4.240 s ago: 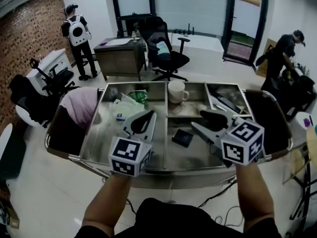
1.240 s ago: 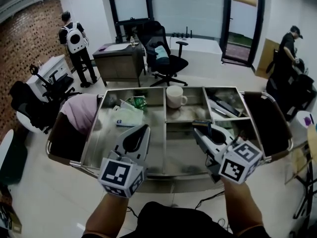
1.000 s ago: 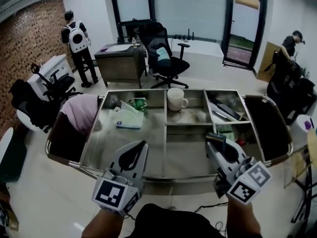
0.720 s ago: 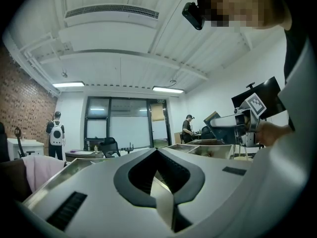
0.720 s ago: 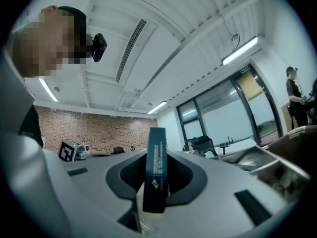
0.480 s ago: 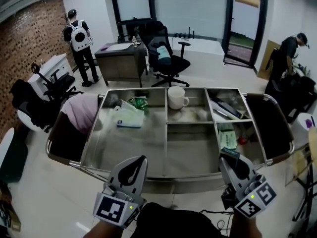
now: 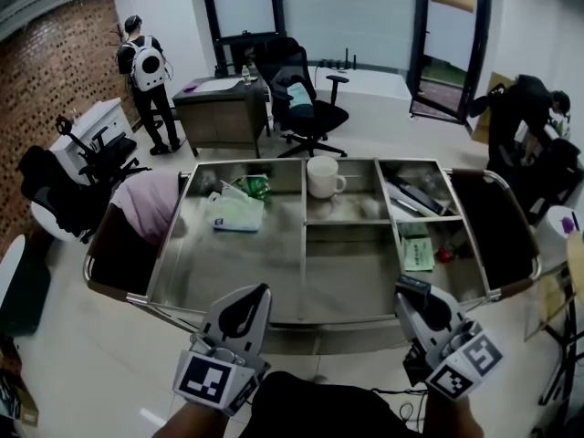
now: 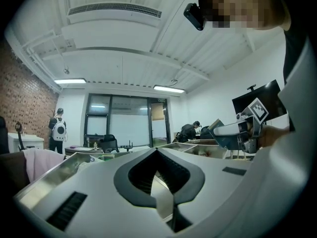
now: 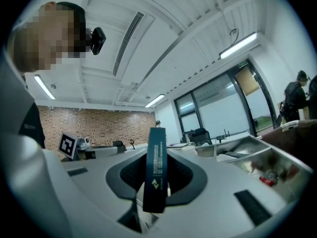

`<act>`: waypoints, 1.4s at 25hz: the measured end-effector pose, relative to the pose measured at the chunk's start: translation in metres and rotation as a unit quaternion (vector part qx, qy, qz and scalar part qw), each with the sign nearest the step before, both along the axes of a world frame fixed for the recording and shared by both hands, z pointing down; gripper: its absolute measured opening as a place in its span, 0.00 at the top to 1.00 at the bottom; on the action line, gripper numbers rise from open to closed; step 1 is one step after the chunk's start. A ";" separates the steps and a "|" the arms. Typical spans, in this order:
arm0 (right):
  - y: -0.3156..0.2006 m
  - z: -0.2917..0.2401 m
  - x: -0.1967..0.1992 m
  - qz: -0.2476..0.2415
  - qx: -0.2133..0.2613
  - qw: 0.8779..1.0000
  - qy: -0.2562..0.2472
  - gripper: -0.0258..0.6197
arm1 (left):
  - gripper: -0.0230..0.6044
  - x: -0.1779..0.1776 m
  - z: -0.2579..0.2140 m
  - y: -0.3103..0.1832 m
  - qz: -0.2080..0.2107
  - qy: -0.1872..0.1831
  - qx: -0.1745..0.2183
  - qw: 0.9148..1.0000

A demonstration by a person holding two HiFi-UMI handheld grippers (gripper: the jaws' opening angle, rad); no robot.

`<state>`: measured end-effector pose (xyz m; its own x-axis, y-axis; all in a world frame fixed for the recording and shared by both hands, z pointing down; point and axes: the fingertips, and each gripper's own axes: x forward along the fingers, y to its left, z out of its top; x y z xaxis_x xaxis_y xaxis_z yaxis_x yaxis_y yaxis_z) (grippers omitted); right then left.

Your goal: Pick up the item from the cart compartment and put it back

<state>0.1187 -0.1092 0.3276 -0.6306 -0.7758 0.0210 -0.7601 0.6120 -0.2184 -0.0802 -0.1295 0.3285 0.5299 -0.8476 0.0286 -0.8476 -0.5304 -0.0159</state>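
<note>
Between the right gripper's (image 7: 416, 292) narrow-set jaws stands a slim dark box (image 9: 157, 167), pinched across its flat faces, cart (image 7: 246, 272) just ahead. It looks light, stiff, smooth; grip mid-face. The left gripper (image 7: 258, 292) is closed, empty.

The left gripper (image 7: 261, 289) and the right gripper (image 7: 408, 289) are pale grey moulded shells, each with a dark ribbed teardrop hollow behind the jaws. Each has a cube (image 7: 214, 381) of black-and-white square markers at the rear. The person wears a black top (image 7: 319, 411) and a small black head camera (image 8: 194, 15).
</note>
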 end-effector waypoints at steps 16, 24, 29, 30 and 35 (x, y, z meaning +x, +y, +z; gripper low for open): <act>-0.001 0.002 -0.004 -0.008 -0.002 1.000 -0.007 0.81 | 0.96 0.002 -0.004 -0.003 0.000 0.002 0.012 1.000; -0.001 0.000 -0.003 -0.007 -0.004 1.000 -0.005 0.81 | 0.96 0.004 -0.006 -0.002 -0.002 0.003 0.013 1.000; -0.007 -0.002 -0.004 -0.007 0.001 1.000 -0.002 0.81 | 0.96 0.002 -0.006 -0.009 -0.005 -0.003 0.016 1.000; -0.010 -0.001 -0.004 -0.006 0.001 1.000 -0.001 0.81 | 0.96 0.002 -0.008 -0.012 -0.006 -0.004 0.020 1.000; -0.035 0.005 -0.009 -0.002 -0.006 1.000 0.007 0.81 | 0.96 0.008 -0.016 -0.033 -0.005 -0.014 0.034 0.999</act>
<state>0.1096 -0.1438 0.3325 -0.6333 -0.7728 0.0399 -0.7609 0.6124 -0.2145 -0.0724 -0.1628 0.3126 0.5210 -0.8534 -0.0141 -0.8517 -0.5187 -0.0748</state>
